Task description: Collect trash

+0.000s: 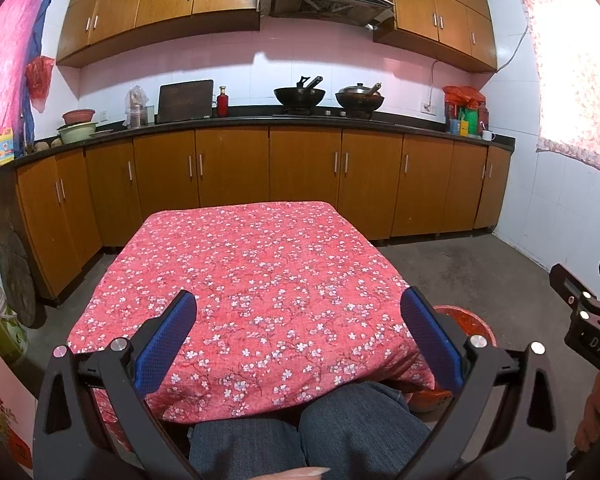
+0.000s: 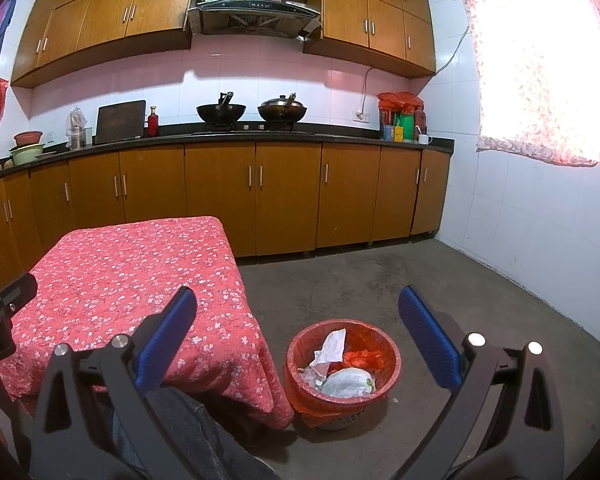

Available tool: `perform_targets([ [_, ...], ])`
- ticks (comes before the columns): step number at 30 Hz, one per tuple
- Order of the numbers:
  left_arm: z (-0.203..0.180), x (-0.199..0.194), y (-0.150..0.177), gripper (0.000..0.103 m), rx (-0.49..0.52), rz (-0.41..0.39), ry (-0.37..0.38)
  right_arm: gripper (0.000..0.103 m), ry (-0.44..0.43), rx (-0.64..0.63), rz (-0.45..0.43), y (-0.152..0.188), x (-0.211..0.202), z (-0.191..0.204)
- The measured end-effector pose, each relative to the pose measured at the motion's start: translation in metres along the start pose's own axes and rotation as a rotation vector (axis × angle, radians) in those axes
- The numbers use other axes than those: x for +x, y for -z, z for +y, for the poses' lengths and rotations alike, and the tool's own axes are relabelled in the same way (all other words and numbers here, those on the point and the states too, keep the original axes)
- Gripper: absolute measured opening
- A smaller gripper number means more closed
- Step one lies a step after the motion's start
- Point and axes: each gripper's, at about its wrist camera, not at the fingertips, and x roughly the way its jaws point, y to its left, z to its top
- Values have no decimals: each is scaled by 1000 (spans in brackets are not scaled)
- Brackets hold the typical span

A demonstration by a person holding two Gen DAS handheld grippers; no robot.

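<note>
Left wrist view: the left gripper (image 1: 298, 338) hangs over the near edge of the table (image 1: 256, 280), its blue fingers (image 1: 168, 336) spread wide with nothing between them. The table's legs and frame are hidden under a red floral cloth that falls over every visible edge. The person's knees (image 1: 308, 436) in blue denim show below the cloth; the rest of the body is cut off by the frame. Only a sliver of the bin (image 1: 466, 322) appears behind the right-hand finger, the table corner and finger covering the rest. The right gripper enters at the right edge of this view, cut off so that its fingers are mostly out of sight.

Right wrist view: the right gripper (image 2: 298, 336) is held above the floor (image 2: 440, 280) beside the table's right edge, fingers (image 2: 430, 338) likewise wide apart and empty. The bin (image 2: 300, 354) stands upright on the floor, just beside the hanging cloth, mouth facing up, lined with a red bag. Its woven base is partly hidden by the bag's overhang. Inside lies the trash (image 2: 346, 382): a pale crumpled bag low at the front, a white paper (image 2: 334, 344) standing on end with its long axis running up toward the far rim, and a red scrap (image 2: 362, 358) to its right. What lies beneath these cannot be made out. The left gripper's body shows at the left edge, cut off.

Background: cabinets (image 2: 220, 196), two woks (image 2: 221, 112) on the counter; the window is overexposed.
</note>
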Motion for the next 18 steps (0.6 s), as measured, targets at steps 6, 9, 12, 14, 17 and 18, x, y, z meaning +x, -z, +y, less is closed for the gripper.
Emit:
perform_targets([
  [6,-1,0,0,101,1,0,-1,99,-2,1,2,0,0,-1],
  [9,0,0,0,101,0,1,1,99,-3,2,3,0,0,-1],
  [12,0,0,1,101,1,1,2,99,-2,2,3,0,0,-1],
  [14,0,0,1,101,0,1,2,99,-3,2,4,1,0,-1],
  [17,0,0,1,101,0,2,3,99,-3,3,4,1,0,-1],
  [18,0,0,1,101,1,1,3,99,-3,2,3,1,0,-1],
])
